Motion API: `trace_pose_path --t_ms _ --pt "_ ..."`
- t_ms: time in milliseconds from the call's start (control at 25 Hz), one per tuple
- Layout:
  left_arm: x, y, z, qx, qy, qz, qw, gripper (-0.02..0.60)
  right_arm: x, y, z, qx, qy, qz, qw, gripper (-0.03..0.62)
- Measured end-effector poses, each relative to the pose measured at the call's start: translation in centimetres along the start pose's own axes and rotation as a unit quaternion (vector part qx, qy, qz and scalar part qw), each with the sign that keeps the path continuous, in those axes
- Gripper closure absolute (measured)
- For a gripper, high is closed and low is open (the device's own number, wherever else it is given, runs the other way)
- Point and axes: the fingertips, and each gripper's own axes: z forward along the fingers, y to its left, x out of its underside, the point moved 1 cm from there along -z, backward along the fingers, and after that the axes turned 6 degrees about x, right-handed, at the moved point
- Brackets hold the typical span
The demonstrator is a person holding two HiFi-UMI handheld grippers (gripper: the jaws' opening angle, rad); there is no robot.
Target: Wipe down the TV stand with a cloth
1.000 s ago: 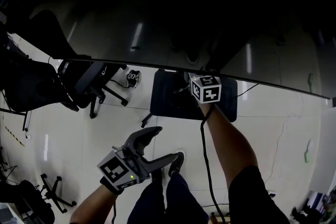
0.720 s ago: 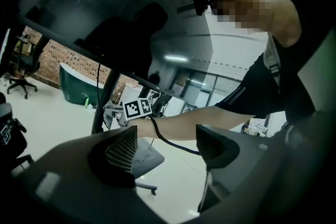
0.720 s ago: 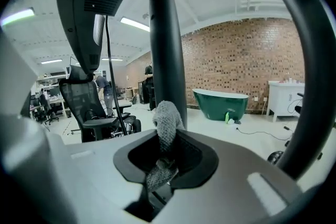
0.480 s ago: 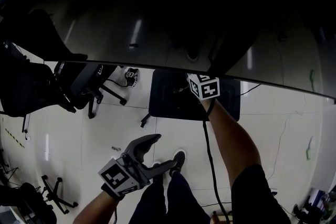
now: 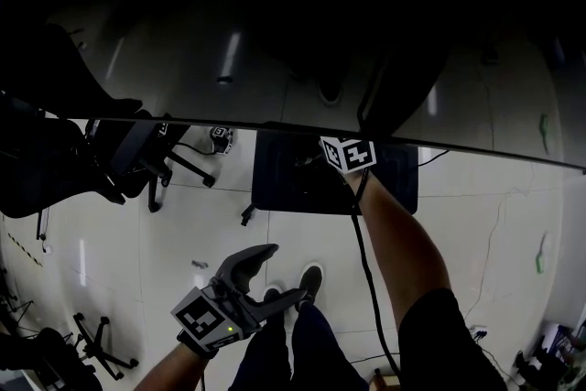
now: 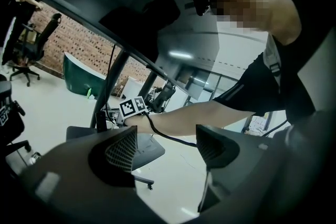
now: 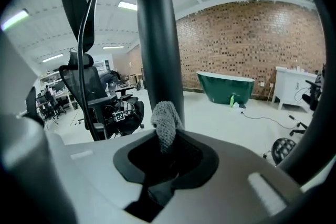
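A right gripper [image 7: 167, 153], jaws pressed together on a tuft of grey cloth [image 7: 166, 124], reaches in beneath the lower edge of the television [image 5: 302, 32] toward the TV stand [image 5: 389, 186]. In the right gripper view the stand's dark upright post [image 7: 156, 34] rises directly ahead of the cloth, its long axis vertical. The tuft lies just in front of its lower part, though whether the two touch cannot be told. Seen from the head view, the gripper hangs over the stand's flat dark base [image 5: 288, 183] on the pale floor [image 5: 476, 224]. The left gripper [image 5: 282, 263], jaws spread with nothing between them, hangs well back by the person's legs [image 5: 293, 343]. That makes the right the nearer hand, and the likely next stroke would run along the post or down onto the base.
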Motion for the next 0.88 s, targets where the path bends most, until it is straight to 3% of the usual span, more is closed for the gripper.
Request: trace_pose_path --t_ms 280,400,680,880 --pt "1.0 0.1 1.0 0.000 0.007 -0.009 0.9999 0.209 0.7 -0.4 0.5 -0.027 0.007 0.030 0.999 0.533" --pt "1.1 0.0 1.5 0.002 0.009 -0.008 0.9999 0.209 0.4 -0.6 0.0 -0.018 -0.001 0.025 1.000 0.533" --pt "0.4 -0.3 2.3 0.019 0.011 0.005 0.9997 0.209 -1.3 -2.9 -7.2 0.034 -0.053 0.046 0.997 0.533" --pt "-0.6 -1.5 3.3 0.037 0.009 0.017 0.9991 0.209 -1.7 -8.4 -13.6 0.118 -0.059 0.028 0.991 0.533"
